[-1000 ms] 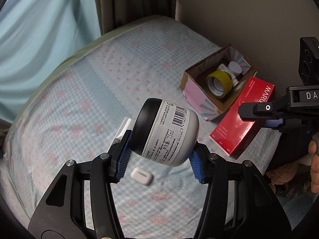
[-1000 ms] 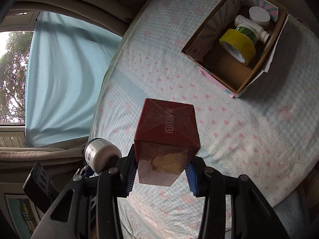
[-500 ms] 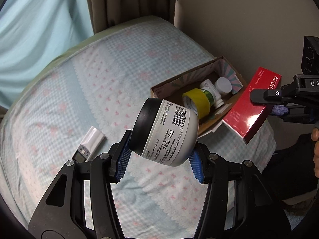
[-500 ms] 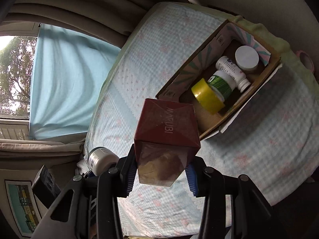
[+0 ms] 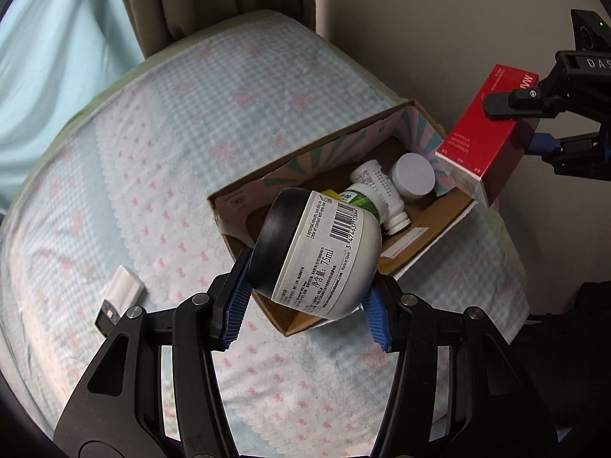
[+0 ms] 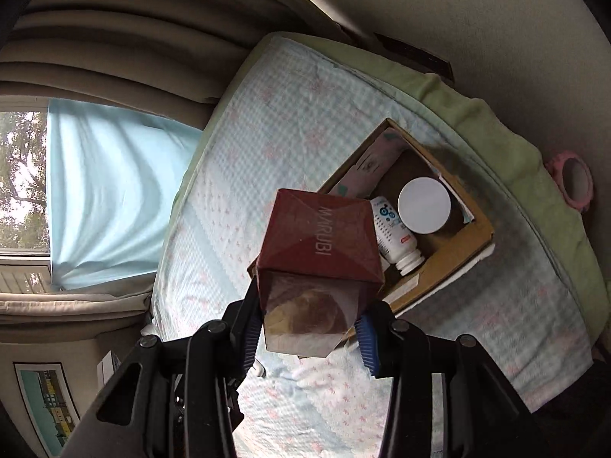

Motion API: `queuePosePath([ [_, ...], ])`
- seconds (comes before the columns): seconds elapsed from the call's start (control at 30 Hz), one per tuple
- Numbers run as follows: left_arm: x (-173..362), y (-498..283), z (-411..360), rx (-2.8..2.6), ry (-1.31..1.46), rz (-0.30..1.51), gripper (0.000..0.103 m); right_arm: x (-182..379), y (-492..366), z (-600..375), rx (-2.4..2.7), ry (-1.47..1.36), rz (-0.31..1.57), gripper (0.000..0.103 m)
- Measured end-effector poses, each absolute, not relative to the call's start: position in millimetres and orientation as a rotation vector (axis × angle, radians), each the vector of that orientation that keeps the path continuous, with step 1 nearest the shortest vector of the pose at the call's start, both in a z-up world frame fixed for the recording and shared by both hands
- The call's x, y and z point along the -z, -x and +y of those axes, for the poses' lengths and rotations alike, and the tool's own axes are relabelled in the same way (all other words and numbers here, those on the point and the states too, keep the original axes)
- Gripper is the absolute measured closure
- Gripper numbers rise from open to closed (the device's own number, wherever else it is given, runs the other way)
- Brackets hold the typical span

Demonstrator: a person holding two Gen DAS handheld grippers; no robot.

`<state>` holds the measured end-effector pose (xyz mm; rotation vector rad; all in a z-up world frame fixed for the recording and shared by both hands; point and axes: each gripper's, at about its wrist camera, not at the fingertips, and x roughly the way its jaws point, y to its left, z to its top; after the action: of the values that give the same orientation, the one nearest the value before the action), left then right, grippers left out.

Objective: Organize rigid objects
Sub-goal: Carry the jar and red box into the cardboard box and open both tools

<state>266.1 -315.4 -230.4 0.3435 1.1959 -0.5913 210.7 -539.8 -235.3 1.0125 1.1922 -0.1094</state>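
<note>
Left gripper (image 5: pixel 307 307) clamped on white jar with black lid (image 5: pixel 319 253), held above near corner of cardboard box (image 5: pixel 427 246). Right gripper (image 6: pixel 307 337) clamped on red carton (image 6: pixel 319 246), raised over box's right end. Box on bed (image 5: pixel 160 152), holding white bottle (image 5: pixel 380 194) and white-capped jar (image 5: pixel 412 173). Small white device (image 5: pixel 120 295) on bed, left.

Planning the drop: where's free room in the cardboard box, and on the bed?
The cardboard box is crowded at its far end: white-lidded jar, two bottles. Its near end by the wall looks bare. The bedspread is open between box and curtains, bar a white gadget.
</note>
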Motion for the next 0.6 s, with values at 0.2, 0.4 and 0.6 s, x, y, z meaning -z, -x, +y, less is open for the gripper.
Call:
queuePosePath([
  [0.2, 274, -287, -324, 0.529, -0.364, 1.277, 0.054, 285, -247, -564, 0.115, -1.098, 1.235, 0.063],
  [0.4, 311, -304, -330, 0.489, -0.392, 1.340, 0.054, 332, -266, -576, 0.143, -1.198, 1.253, 0.063],
  [0.6, 334, -310, -343, 0.490, -0.450, 1.364, 0.054, 363, -276, -575, 0.157, -1.244, 1.272, 0.063],
])
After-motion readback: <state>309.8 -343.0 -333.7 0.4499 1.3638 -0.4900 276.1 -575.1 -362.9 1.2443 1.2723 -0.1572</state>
